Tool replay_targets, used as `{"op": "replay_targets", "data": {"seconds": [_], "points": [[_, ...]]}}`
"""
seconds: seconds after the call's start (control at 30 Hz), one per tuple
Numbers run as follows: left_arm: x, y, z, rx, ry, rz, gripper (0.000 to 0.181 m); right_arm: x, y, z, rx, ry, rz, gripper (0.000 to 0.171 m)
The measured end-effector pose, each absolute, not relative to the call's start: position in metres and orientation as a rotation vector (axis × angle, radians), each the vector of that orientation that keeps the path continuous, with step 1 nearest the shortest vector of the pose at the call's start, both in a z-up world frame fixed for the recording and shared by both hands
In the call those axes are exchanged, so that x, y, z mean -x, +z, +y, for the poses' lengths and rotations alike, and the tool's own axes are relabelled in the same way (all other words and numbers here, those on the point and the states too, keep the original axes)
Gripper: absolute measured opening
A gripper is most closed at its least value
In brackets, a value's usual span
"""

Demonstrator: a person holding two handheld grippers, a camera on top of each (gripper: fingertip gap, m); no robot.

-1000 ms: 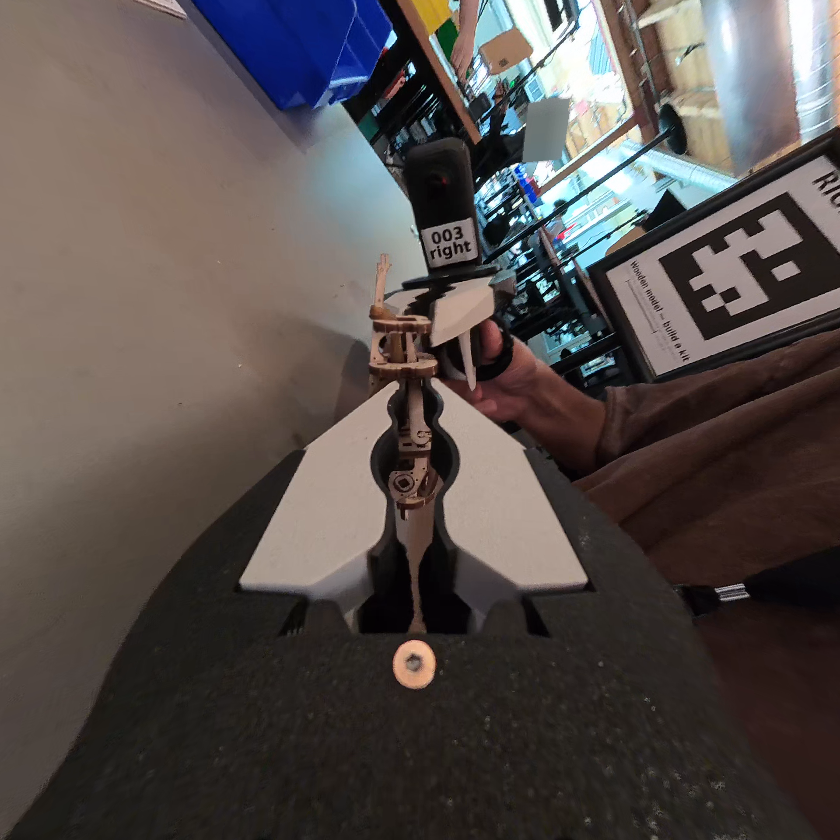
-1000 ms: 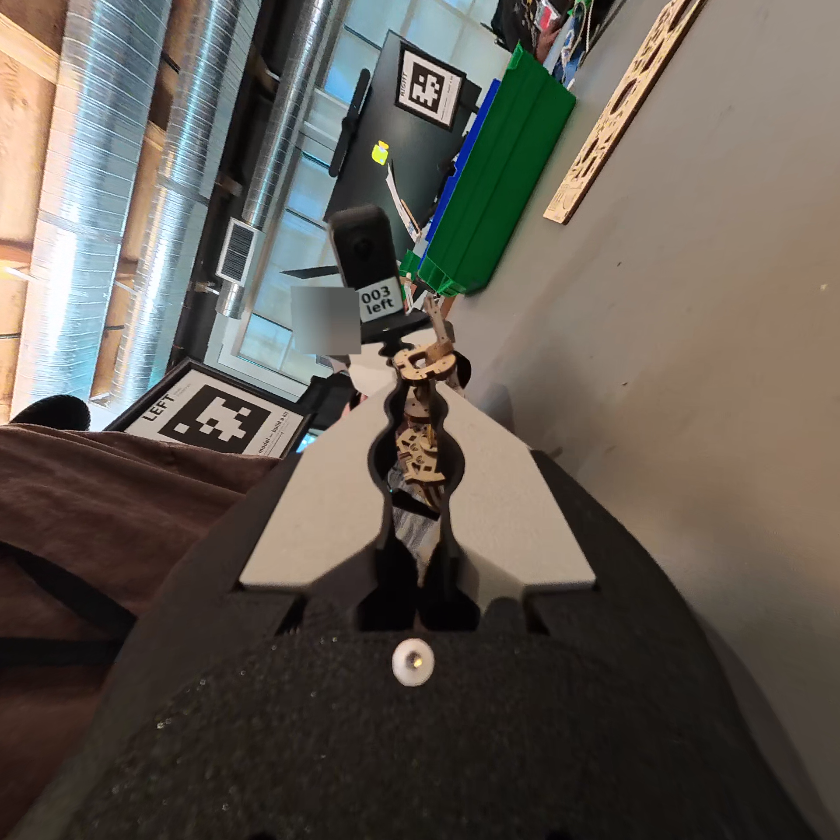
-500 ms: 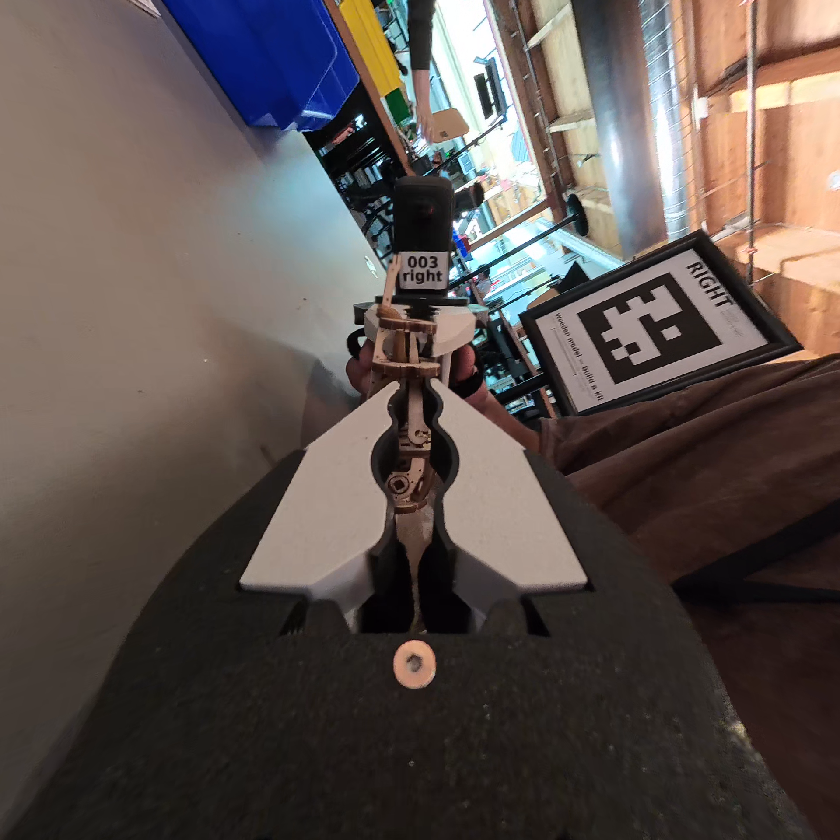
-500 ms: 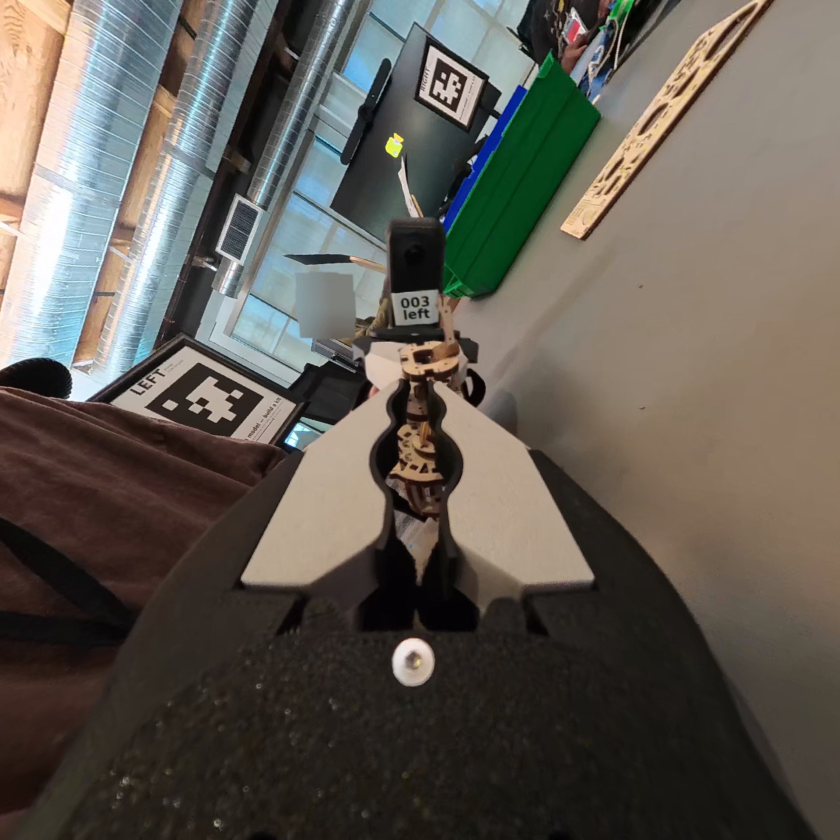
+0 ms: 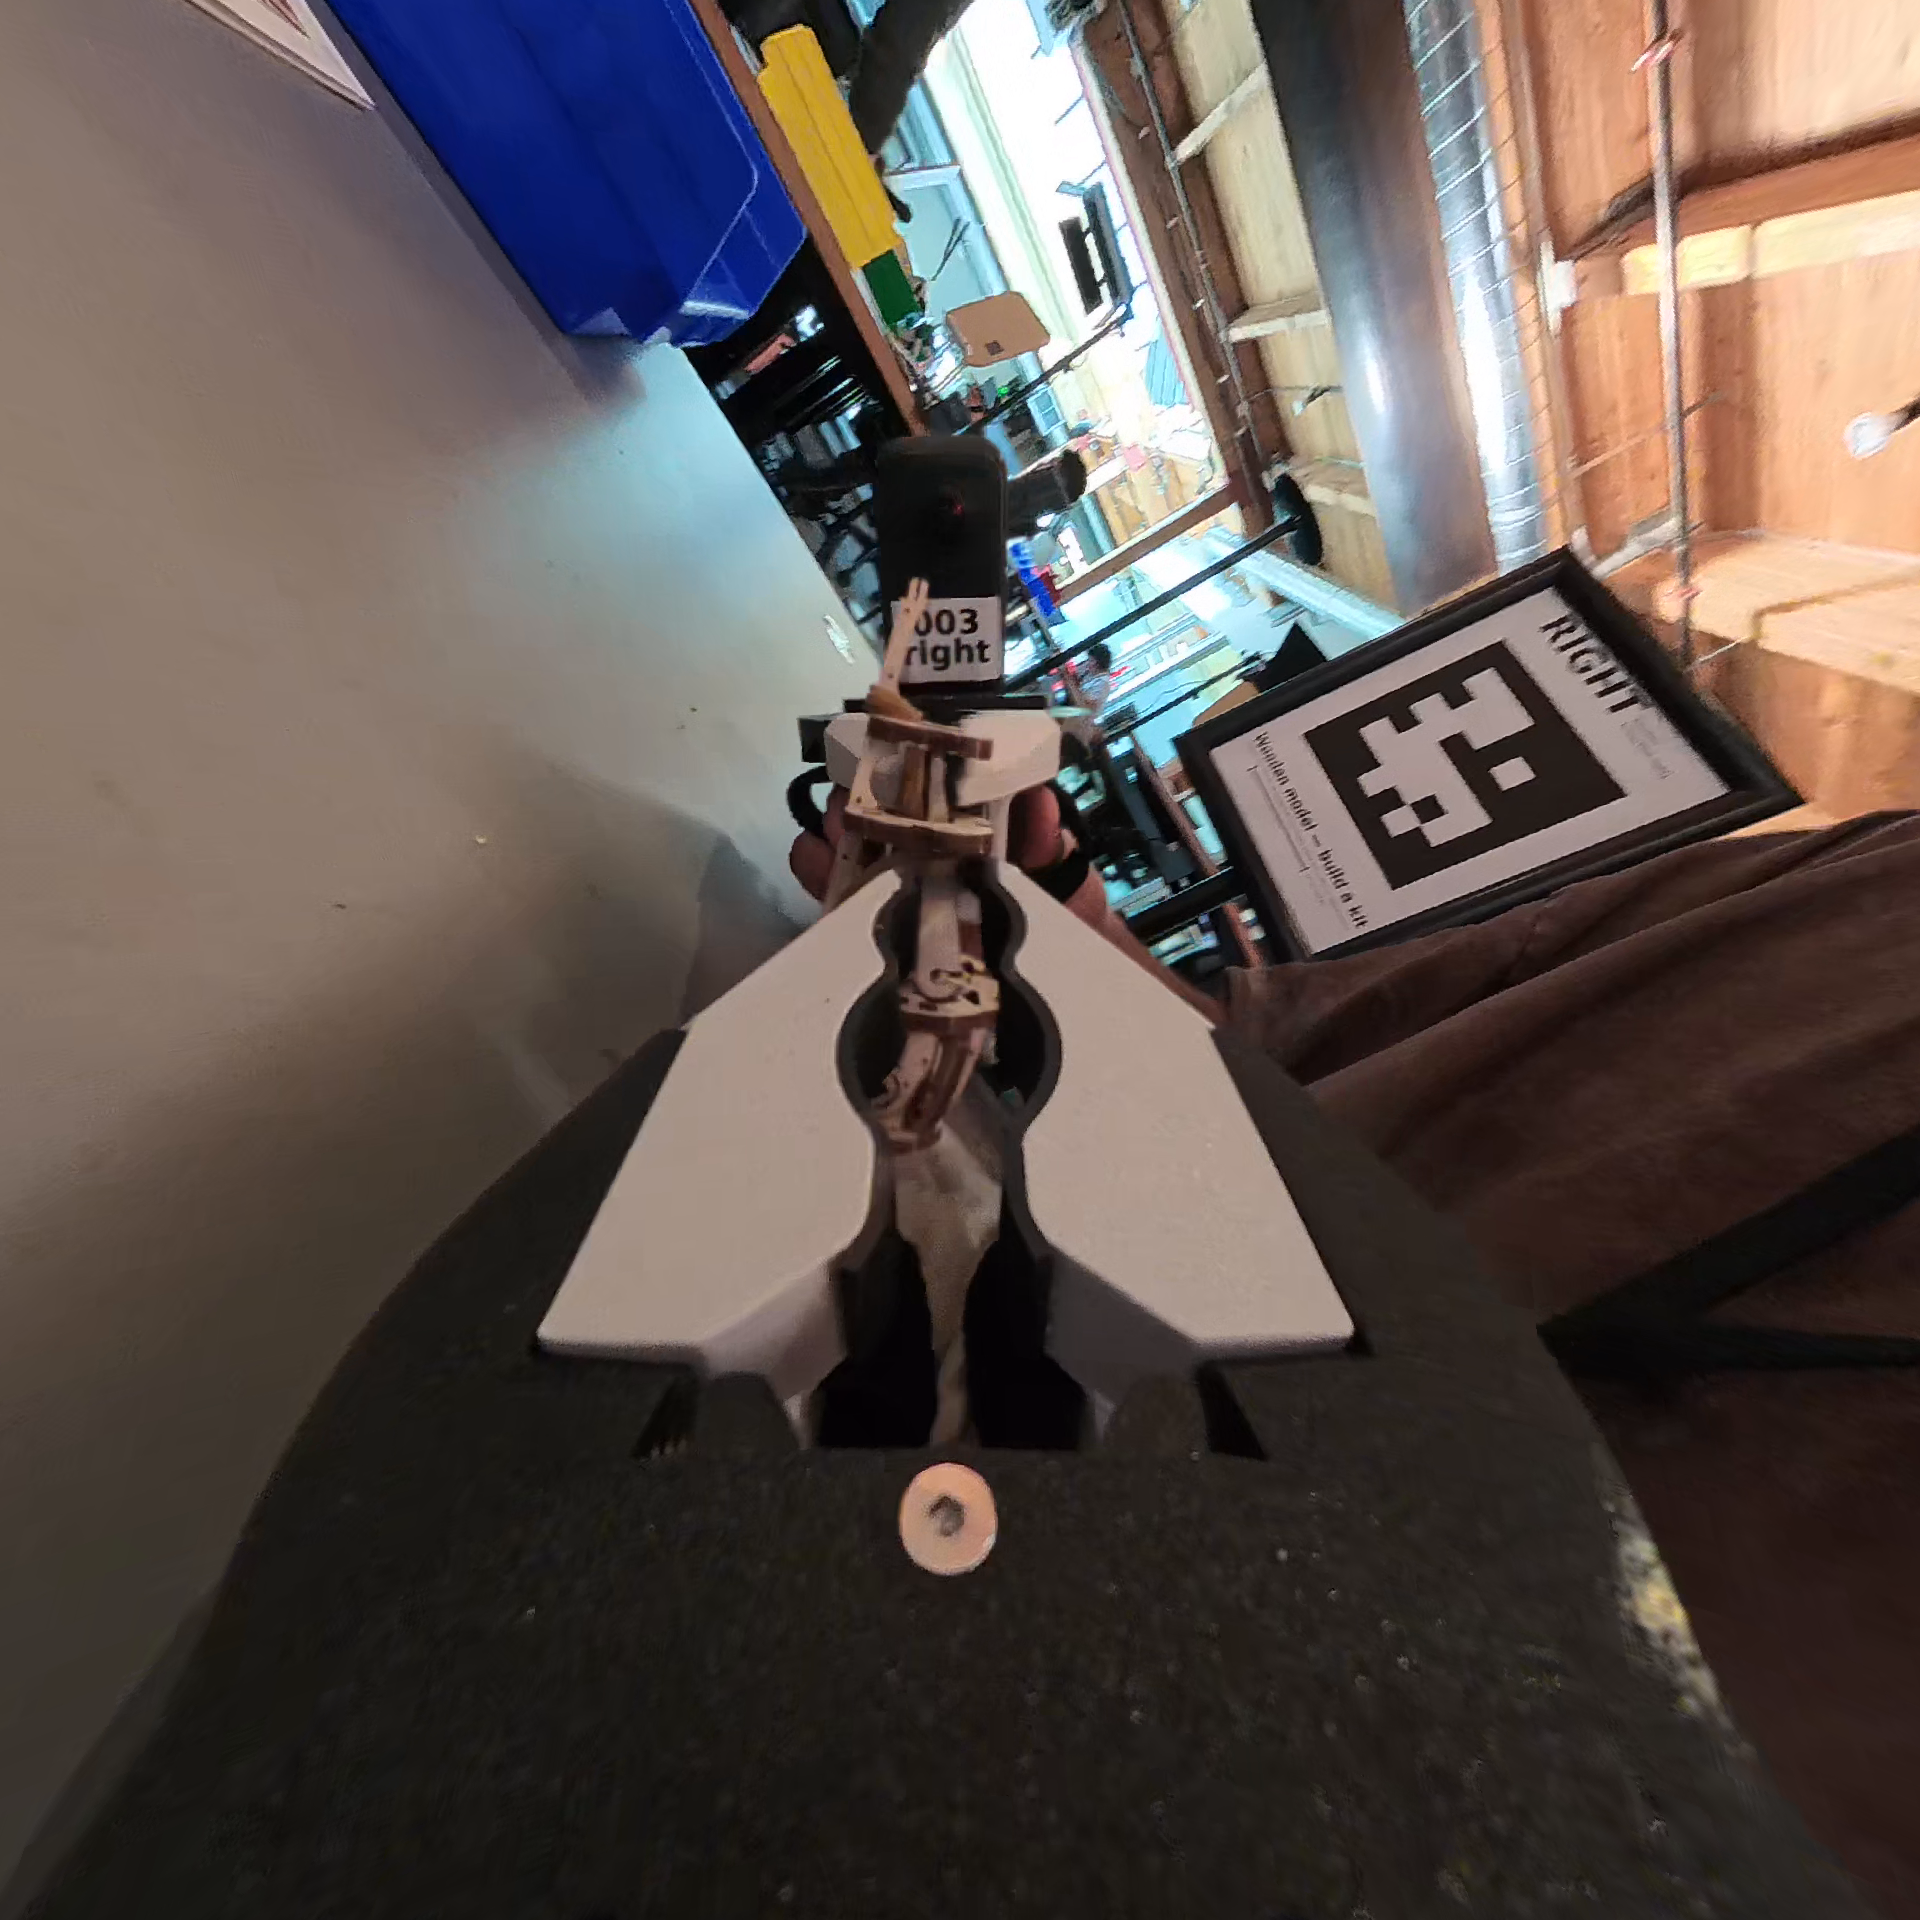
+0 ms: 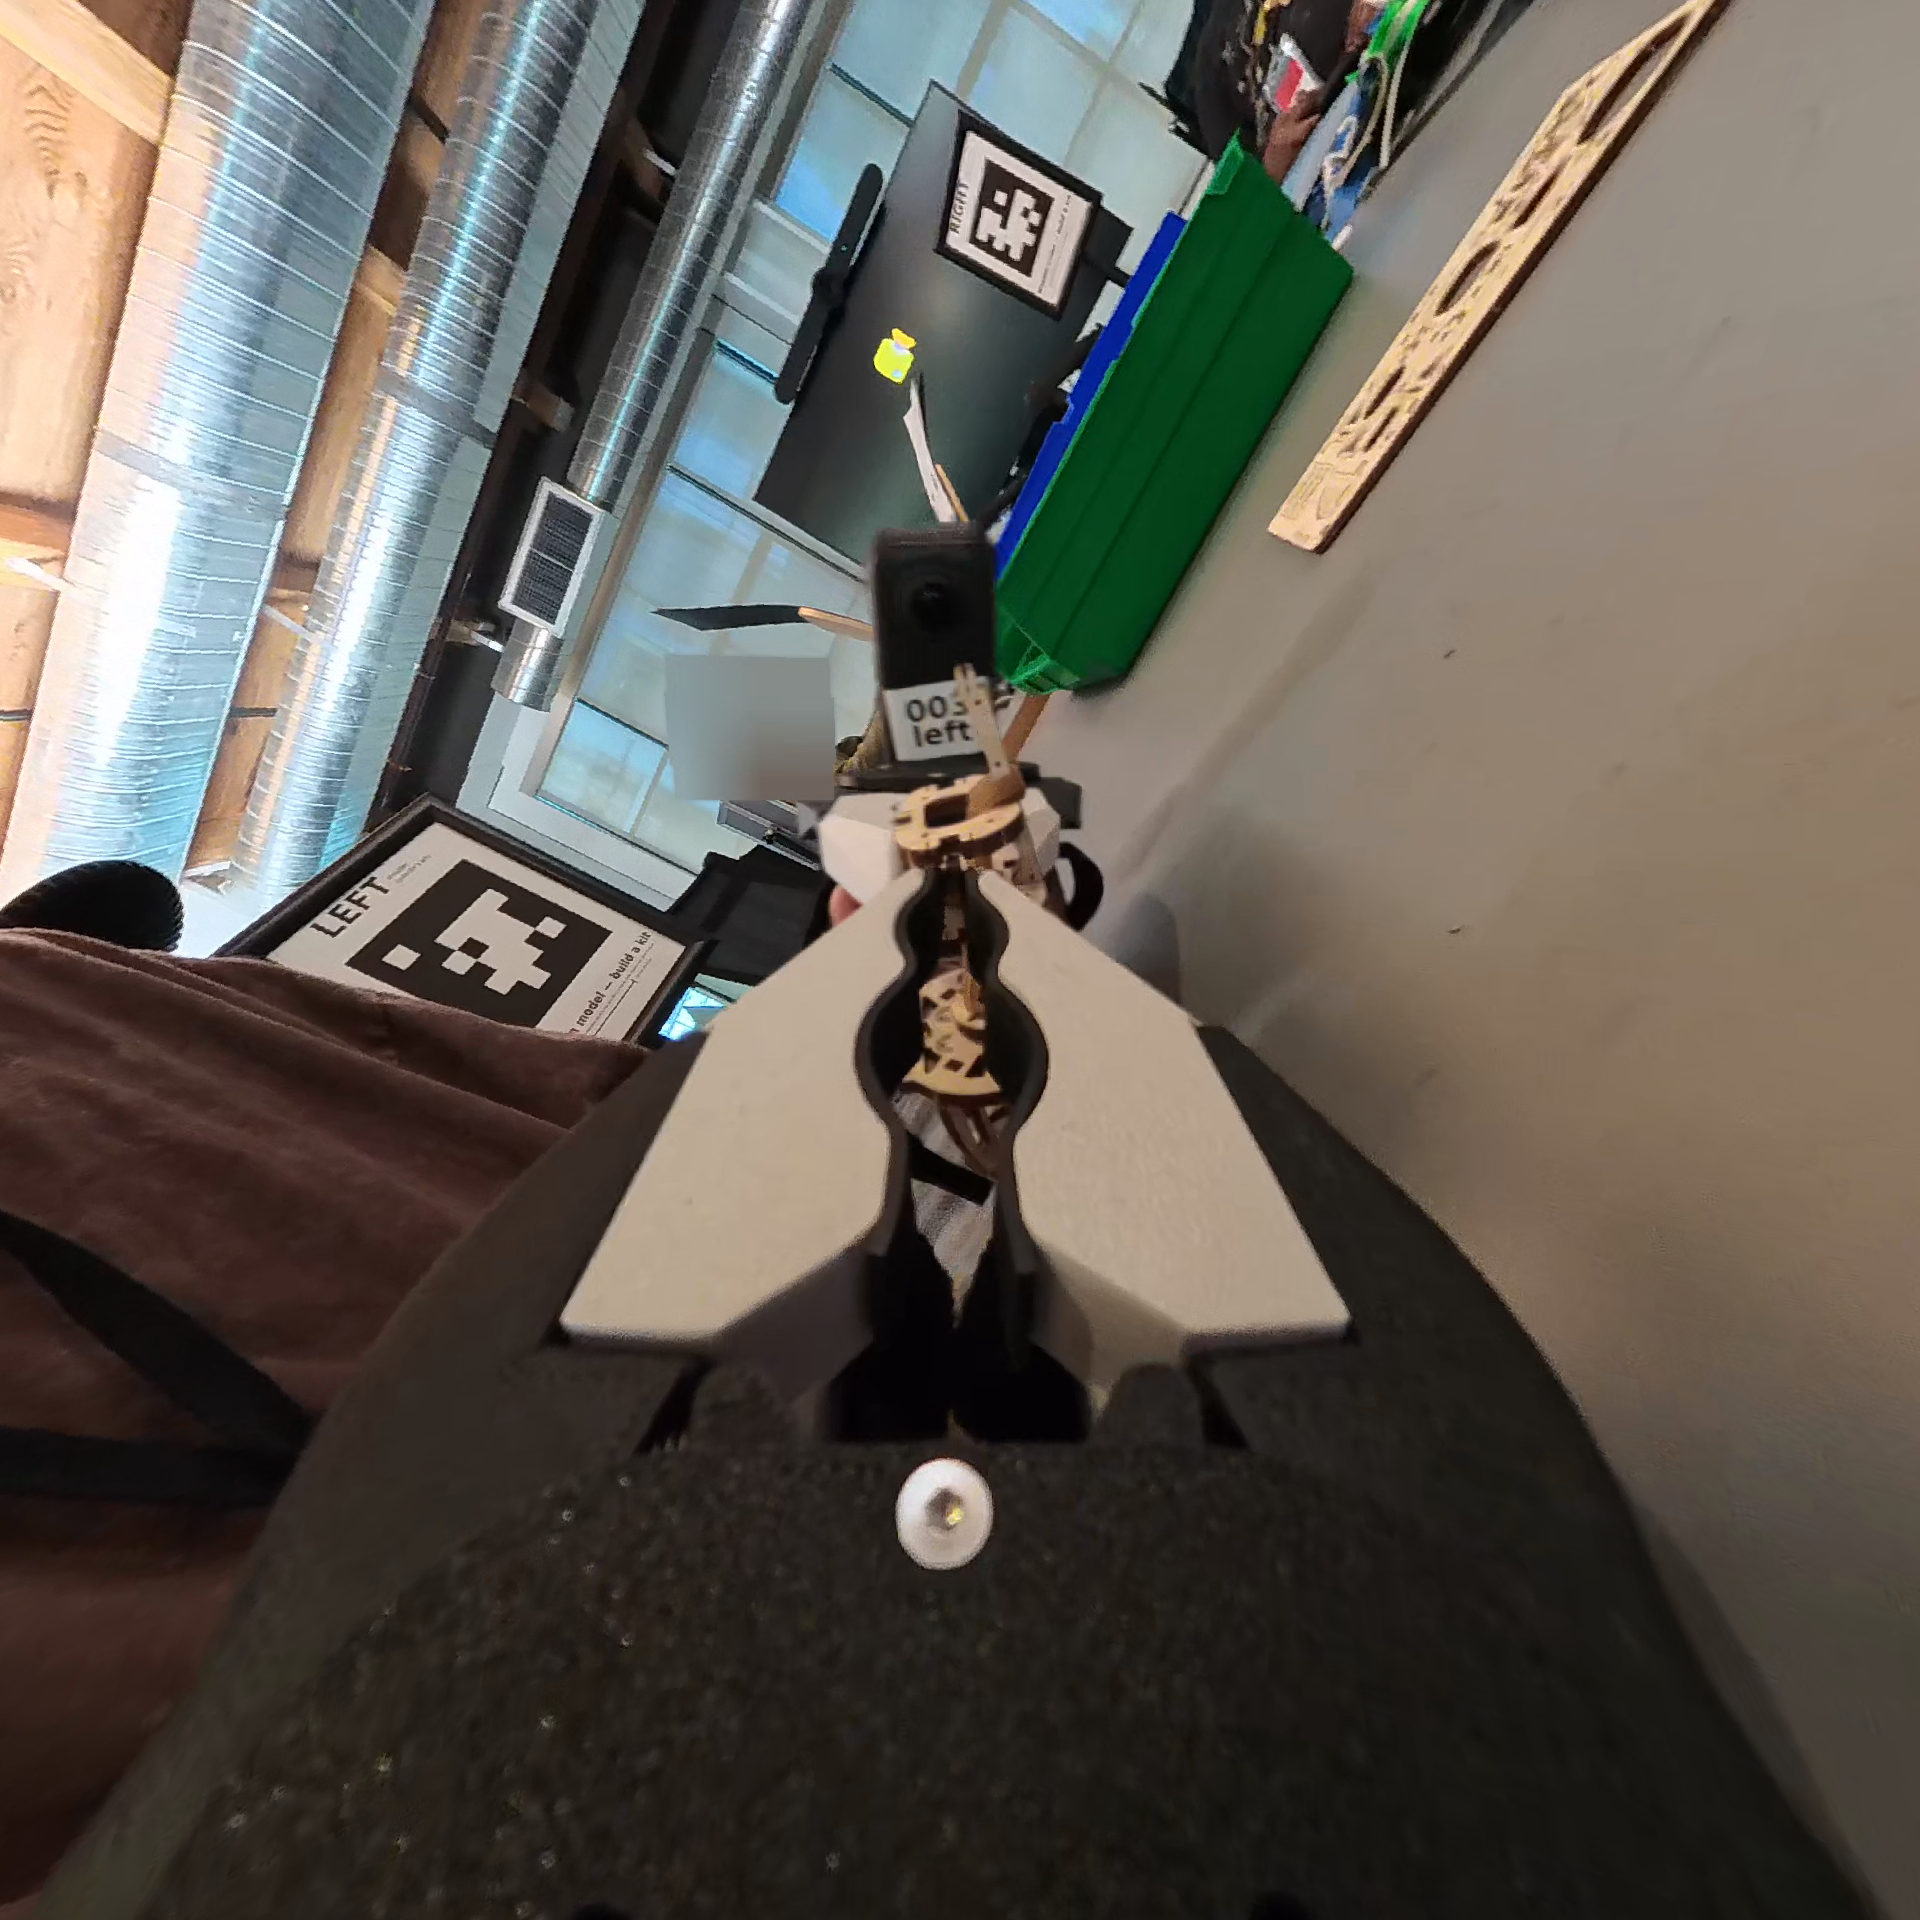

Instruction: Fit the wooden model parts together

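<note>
Gripping the pale laser-cut wooden model assembly [image 5: 920, 831] nose-to-nose, left hand-held gripper [image 5: 940, 914] and right hand-held gripper [image 6: 951, 914] both clamp it; twisting misaligned could snap thin struts.

two grippers, left gripper [image 5: 940, 914] and right gripper [image 6: 951, 904], one wooden model [image 5: 914, 800], two framed marker signs [image 5: 1475, 769] [image 6: 468, 945], one blue bin [image 5: 582, 156], one green bin [image 6: 1164, 416], one cut-out wooden sheet [image 6: 1475, 270]

White label on each camera [image 5: 943, 636], framed marker sign [image 5: 1475, 769] bearing print
</note>
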State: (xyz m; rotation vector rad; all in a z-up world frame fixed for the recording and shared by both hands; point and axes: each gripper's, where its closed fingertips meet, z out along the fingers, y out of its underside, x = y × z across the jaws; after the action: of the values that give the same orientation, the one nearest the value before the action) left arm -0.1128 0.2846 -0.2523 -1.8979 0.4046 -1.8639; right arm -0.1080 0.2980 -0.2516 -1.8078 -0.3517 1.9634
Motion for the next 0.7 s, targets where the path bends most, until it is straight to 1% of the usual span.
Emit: {"op": "replay_targets", "data": {"seconds": [0.03, 0.07, 0.17, 0.27, 0.3, 0.4, 0.43, 0.5, 0.53, 0.57, 0.7], "points": [[0.115, -0.254, 0.285, 1.912, -1.822, 0.431, 0.016, 0.107, -0.254, 0.299, 1.828, 1.952, -0.343, 0.002], [0.118, -0.256, 0.286, 1.93, -1.775, 0.454, 0.028, 0.105, -0.256, 0.301, 1.844, 1.95, -0.332, 0.002], [0.122, -0.261, 0.286, 1.964, -1.656, 0.56, 0.052, 0.1, -0.255, 0.304, 1.838, 1.994, -0.278, 0.002], [0.114, -0.271, 0.281, 2.008, -1.566, 0.688, 0.072, 0.099, -0.25, 0.303, 1.814, 2.061, -0.241, 0.002], [0.111, -0.271, 0.278, 2.006, -1.568, 0.719, 0.076, 0.099, -0.249, 0.302, 1.806, 2.082, -0.243, 0.003], [0.099, -0.27, 0.271, 2.001, -1.616, 0.765, 0.08, 0.102, -0.247, 0.298, 1.8, 2.097, -0.263, 0.003], [0.096, -0.27, 0.269, 2.003, -1.636, 0.768, 0.077, 0.103, -0.247, 0.297, 1.801, 2.096, -0.269, 0.002], [0.092, -0.269, 0.262, 1.999, -1.695, 0.785, 0.063, 0.103, -0.245, 0.297, 1.79, 2.101, -0.266, 0.003], [0.091, -0.27, 0.259, 2.004, -1.709, 0.792, 0.052, 0.102, -0.243, 0.298, 1.779, 2.109, -0.259, 0.003], [0.09, -0.27, 0.258, 2.001, -1.718, 0.795, 0.046, 0.102, -0.243, 0.298, 1.775, 2.112, -0.254, 0.003], [0.091, -0.267, 0.259, 1.987, -1.773, 0.736, 0.046, 0.1, -0.243, 0.301, 1.764, 2.114, -0.225, 0.003]]}}
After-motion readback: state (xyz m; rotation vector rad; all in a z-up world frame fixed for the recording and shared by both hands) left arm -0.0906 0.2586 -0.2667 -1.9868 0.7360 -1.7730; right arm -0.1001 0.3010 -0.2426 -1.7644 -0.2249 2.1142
